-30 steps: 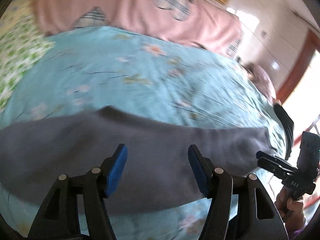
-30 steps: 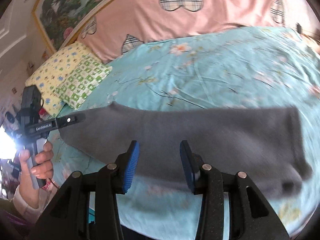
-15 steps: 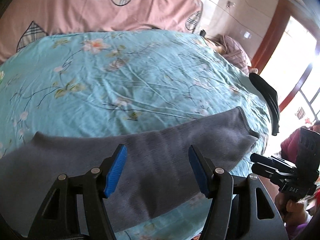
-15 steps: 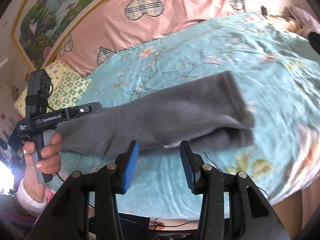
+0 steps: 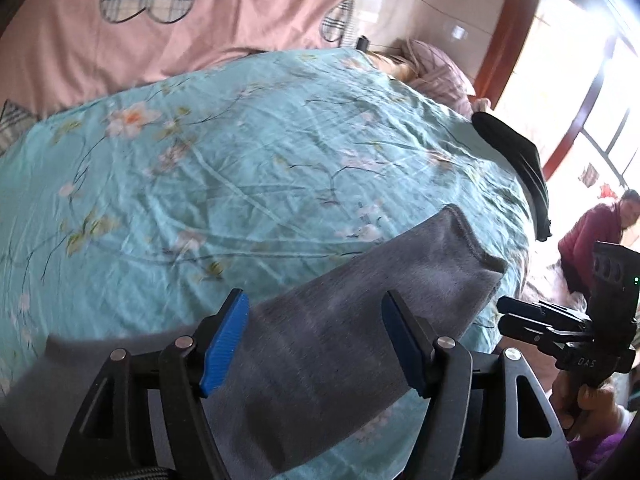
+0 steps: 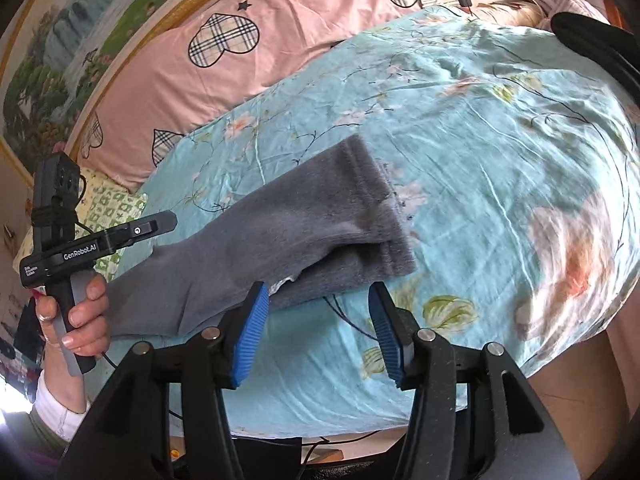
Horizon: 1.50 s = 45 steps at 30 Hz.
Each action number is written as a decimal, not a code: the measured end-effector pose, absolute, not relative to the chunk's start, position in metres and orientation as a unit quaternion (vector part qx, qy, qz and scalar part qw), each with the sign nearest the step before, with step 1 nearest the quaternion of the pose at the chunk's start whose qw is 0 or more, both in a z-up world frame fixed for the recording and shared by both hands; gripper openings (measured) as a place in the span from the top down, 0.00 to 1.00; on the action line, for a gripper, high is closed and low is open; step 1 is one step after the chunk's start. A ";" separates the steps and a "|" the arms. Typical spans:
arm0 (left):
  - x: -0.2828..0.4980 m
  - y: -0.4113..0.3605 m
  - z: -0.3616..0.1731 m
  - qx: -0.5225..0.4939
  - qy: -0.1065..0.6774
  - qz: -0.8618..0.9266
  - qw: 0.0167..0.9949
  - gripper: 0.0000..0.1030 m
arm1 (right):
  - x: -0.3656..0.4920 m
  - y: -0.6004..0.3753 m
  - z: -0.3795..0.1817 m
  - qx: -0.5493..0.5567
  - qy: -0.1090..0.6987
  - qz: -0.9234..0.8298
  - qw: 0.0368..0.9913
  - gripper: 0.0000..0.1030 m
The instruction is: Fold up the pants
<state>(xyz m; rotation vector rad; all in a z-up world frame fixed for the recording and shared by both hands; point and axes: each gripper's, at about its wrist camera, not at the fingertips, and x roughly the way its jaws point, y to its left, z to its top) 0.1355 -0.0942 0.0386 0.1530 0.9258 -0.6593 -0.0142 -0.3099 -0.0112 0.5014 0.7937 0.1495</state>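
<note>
Grey pants (image 5: 360,320) lie folded lengthwise on the turquoise floral bedspread (image 5: 240,160), running diagonally. My left gripper (image 5: 314,304) hovers over their middle with its jaws opening and the blue pads clear of the cloth. In the right wrist view one end of the pants (image 6: 320,232) lies just beyond my right gripper (image 6: 316,292), whose jaws are also opening, with only the pants' near edge between the tips. A hand holds the left gripper (image 6: 164,222) at the pants' far left end. The right gripper (image 5: 504,314) sits beside the pants' right end.
A pink duvet with plaid hearts (image 6: 248,60) lies at the head of the bed, beside a green patterned pillow (image 6: 108,208). A black garment (image 5: 516,160) drapes over the bed's right edge. A person in red (image 5: 592,228) sits by the bright window.
Both cameras swung and rolled, so the pants now run diagonally instead of level. The pants' end has come toward the middle of the right view. Both pairs of jaws stand wider.
</note>
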 end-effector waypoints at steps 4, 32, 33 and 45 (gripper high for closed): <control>0.140 -0.110 0.040 0.090 0.437 -0.325 0.834 0.31 | -0.014 -0.314 -0.014 0.254 0.385 0.067 0.885 0.47; 0.179 -0.248 0.001 0.216 0.508 -0.455 0.699 0.31 | 0.007 -0.372 -0.042 0.376 0.344 0.055 0.859 0.86; 0.180 -0.255 -0.002 0.219 0.514 -0.461 0.689 0.32 | 0.008 -0.370 -0.042 0.371 0.344 0.057 0.861 0.86; 0.188 -0.284 -0.010 0.211 0.528 -0.523 0.635 0.85 | 0.007 -0.367 -0.037 0.354 0.332 0.093 0.869 0.87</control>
